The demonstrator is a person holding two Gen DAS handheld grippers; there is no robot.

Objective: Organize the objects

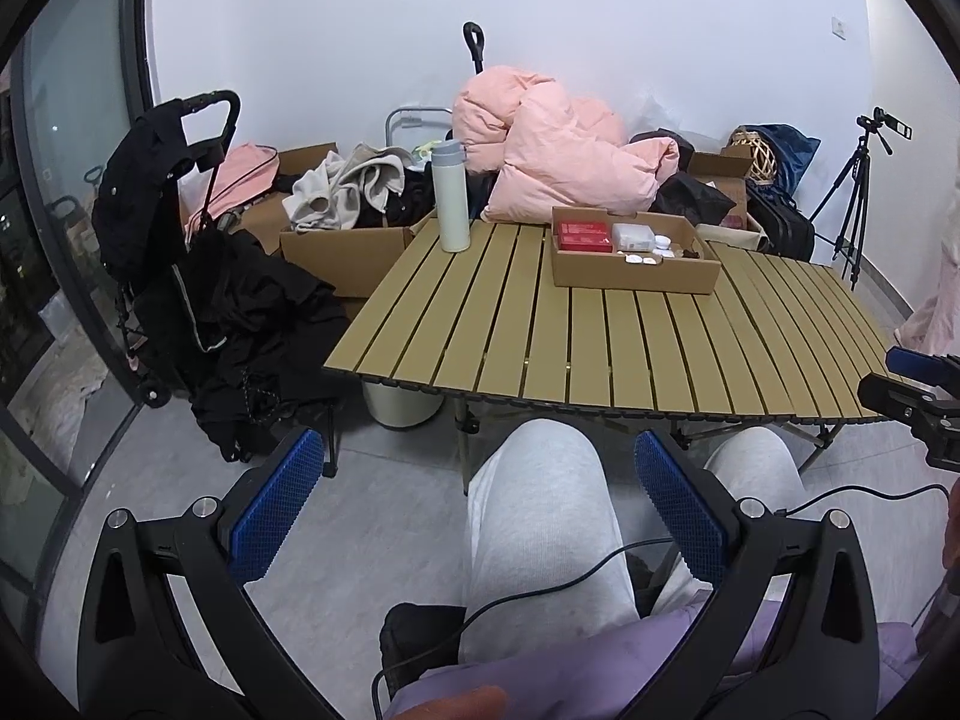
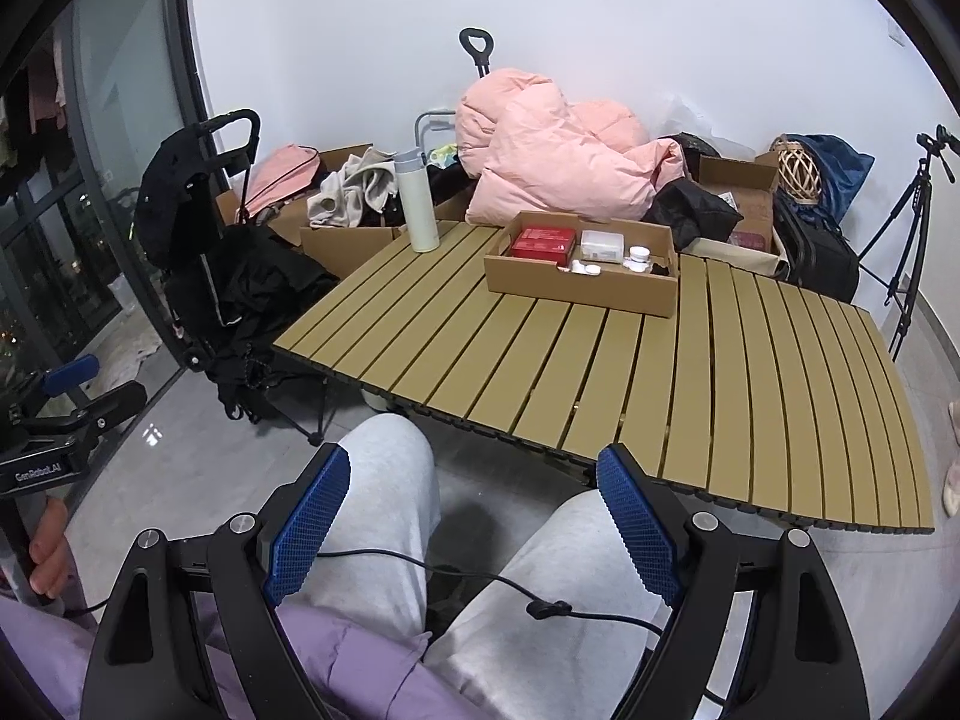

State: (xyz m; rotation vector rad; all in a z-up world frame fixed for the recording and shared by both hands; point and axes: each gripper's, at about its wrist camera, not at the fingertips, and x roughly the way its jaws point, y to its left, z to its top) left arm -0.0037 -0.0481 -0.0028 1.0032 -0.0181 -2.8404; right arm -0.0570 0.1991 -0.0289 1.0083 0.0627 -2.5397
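Observation:
A shallow cardboard box (image 1: 636,276) (image 2: 576,291) sits on the slatted tan table (image 1: 540,342) (image 2: 660,372). It holds a red packet (image 1: 583,236) (image 2: 543,242), a clear plastic case (image 1: 632,236) (image 2: 602,245), a small white jar (image 1: 662,243) (image 2: 638,255) and small white pieces. A white bottle (image 1: 451,195) (image 2: 416,198) stands upright at the table's far left corner. My left gripper (image 1: 477,504) is open and empty, low over the person's grey-trousered knees, short of the table. My right gripper (image 2: 474,516) is open and empty too, near the table's front edge.
Behind the table lie a pink quilt (image 1: 558,150) (image 2: 564,150), cardboard boxes with clothes (image 1: 342,240) (image 2: 348,228) and dark bags (image 2: 822,252). A black cart draped with black clothes (image 1: 198,276) (image 2: 210,252) stands left. A tripod (image 1: 858,198) (image 2: 906,252) stands right. Cables cross the lap.

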